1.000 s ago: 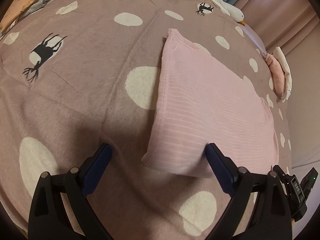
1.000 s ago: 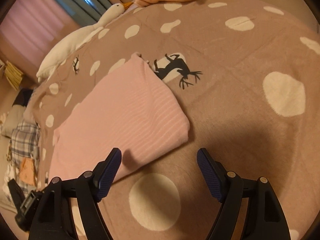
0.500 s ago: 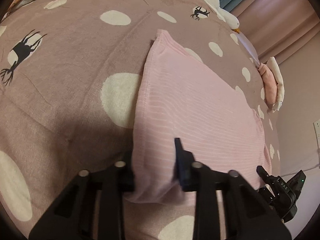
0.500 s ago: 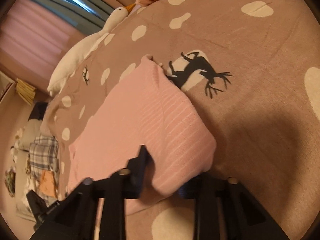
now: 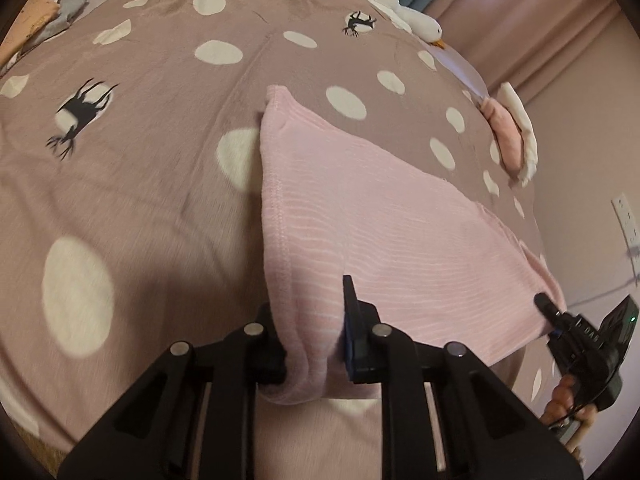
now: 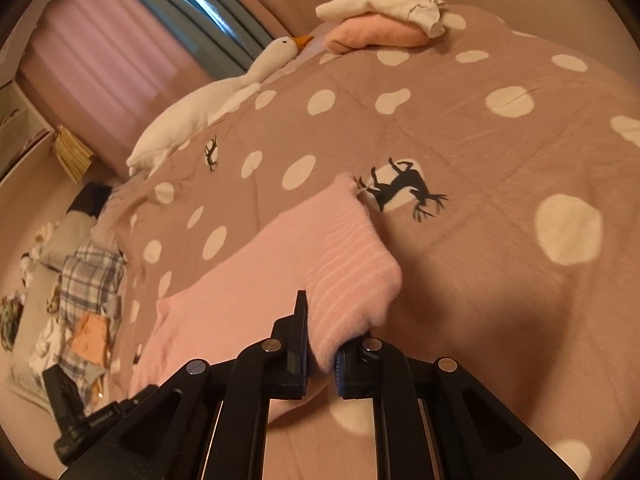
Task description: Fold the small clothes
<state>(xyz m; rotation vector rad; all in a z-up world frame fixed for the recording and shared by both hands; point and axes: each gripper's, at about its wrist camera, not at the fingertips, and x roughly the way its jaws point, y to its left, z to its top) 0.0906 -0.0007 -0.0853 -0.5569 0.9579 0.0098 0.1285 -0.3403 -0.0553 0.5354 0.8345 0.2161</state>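
Note:
A pale pink ribbed garment [image 5: 380, 220] lies folded on the spotted mauve bedspread [image 5: 152, 184]. My left gripper [image 5: 310, 332] has the garment's near left corner bunched between its fingers, and its jaws are still closing on the cloth. My right gripper [image 6: 322, 344] is shut on the near right corner of the same pink garment [image 6: 280, 272]. Both held corners are raised off the bed. Each view also shows the other gripper at the far end of the near edge: the right gripper [image 5: 580, 340] in a hand, and the left gripper [image 6: 80, 420].
A white goose plush [image 6: 224, 92] lies along the far edge by the curtains. Folded pink and white clothes [image 6: 380, 24] are stacked at the far corner. A heap of plaid and orange clothes [image 6: 88, 292] sits at the other end of the bed.
Both grippers went from open beside the garment's near corners to shut on them. The gripped edge has since risen off the bedspread.

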